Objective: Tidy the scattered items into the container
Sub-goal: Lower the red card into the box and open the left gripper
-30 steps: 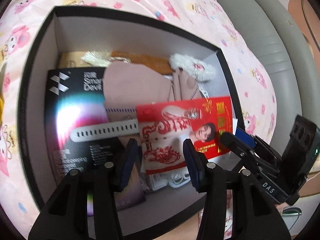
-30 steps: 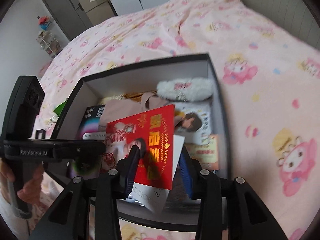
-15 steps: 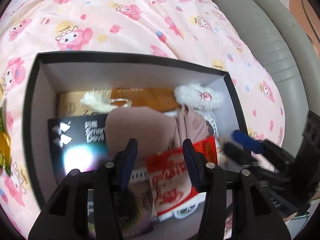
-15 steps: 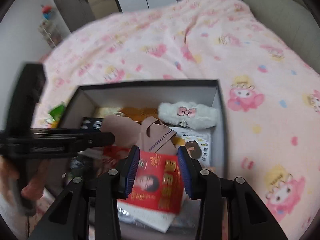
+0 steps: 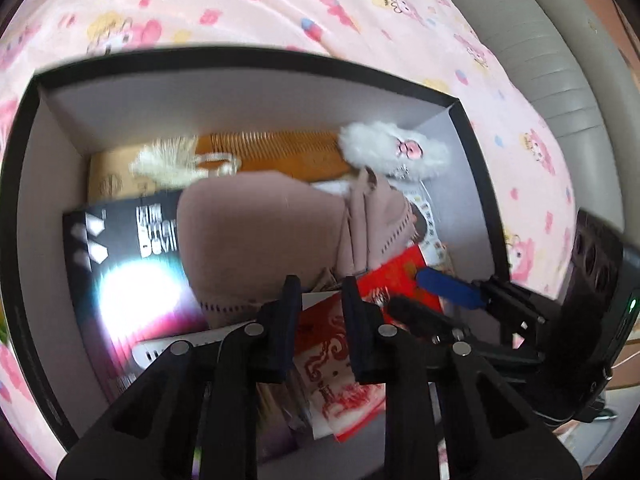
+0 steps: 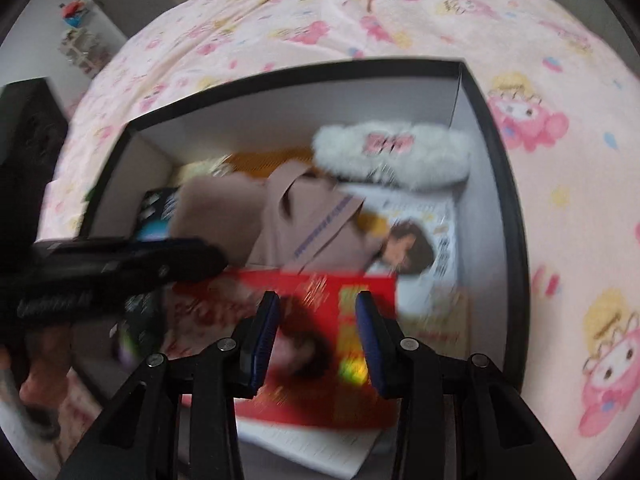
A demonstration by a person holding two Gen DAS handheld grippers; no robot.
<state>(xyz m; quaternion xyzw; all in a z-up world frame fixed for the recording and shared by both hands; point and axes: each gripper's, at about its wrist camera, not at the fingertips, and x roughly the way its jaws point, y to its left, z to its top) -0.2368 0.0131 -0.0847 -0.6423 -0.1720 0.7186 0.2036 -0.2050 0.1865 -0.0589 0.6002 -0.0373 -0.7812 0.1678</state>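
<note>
Left gripper (image 5: 318, 300): nearest the lens, low over the box, jaws parted by a narrow gap with nothing between them.

Right gripper (image 6: 316, 332): also over the near end of the box, jaws moderately open and empty; its blue pads frame the red packet without touching it, as far as the blur allows.

Red packet (image 6: 328, 320): lies flat on top of the pile at the near end, partly over a white sheet (image 6: 320, 444) that juts toward the near wall. It appears to be inside already.

Black carton (image 5: 120, 264): flat along the left side, glossy, with glare.

Pink bag (image 5: 260, 240): mid-box, slumped over the carton, its strap trailing to the right.

Magazine (image 6: 420, 240): right side, under the bag's edge.

Comb (image 5: 276, 152) and white fluffy pouch (image 5: 394, 152): against the far wall.

Box (image 5: 256, 62): black rim, pale inside walls, sitting on a pink printed bedspread (image 6: 320, 12) (soft footing, so it may shift if knocked).

Risks, as judged: the two grippers sit close together over the near end, and either could clip the other on lifting out. A pad catching the packet's edge or the bag strap would drag contents back over the rim.

Room: walls close on the left, right and near sides; the clear way out looks to be straight up. Bare floor shows only in the right rear corner.
</note>
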